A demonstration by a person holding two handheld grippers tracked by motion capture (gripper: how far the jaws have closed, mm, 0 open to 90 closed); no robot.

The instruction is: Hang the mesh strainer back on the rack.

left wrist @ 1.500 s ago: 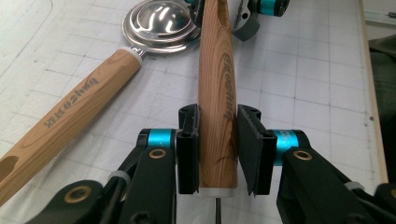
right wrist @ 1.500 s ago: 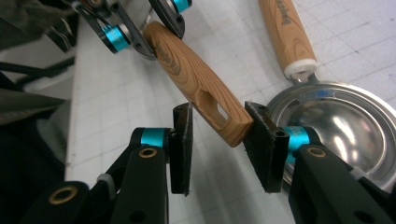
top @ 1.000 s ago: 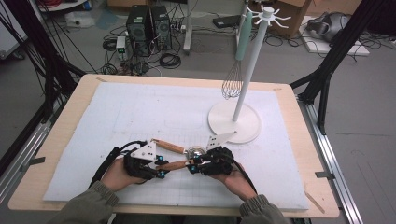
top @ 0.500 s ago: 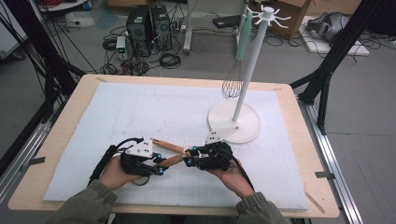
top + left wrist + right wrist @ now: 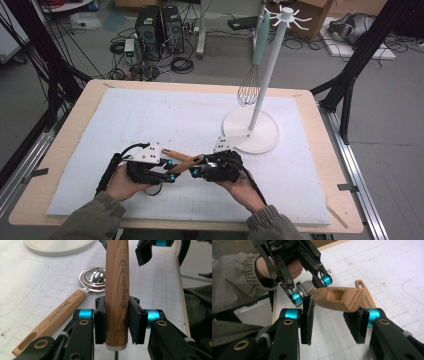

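Left gripper view: the left claw (image 5: 117, 322) is clamped on a wooden handle (image 5: 116, 277), pads pressed to both its sides. At ten o'clock from it a second wooden-handled utensil (image 5: 53, 318) lies on the tabletop (image 5: 30, 290), its steel bowl (image 5: 95, 278) beside the held handle. In the right gripper view the right claw (image 5: 332, 322) has just been opening; its jaws flank the slotted end of the handle (image 5: 337, 298) without pressing it. This looks like a hand-over nearly finished; next, the right claw should draw clear. At one o'clock in the high view stands a hanging rack (image 5: 265, 75) with a whisk (image 5: 250, 85). The held utensil's working end is cut off.
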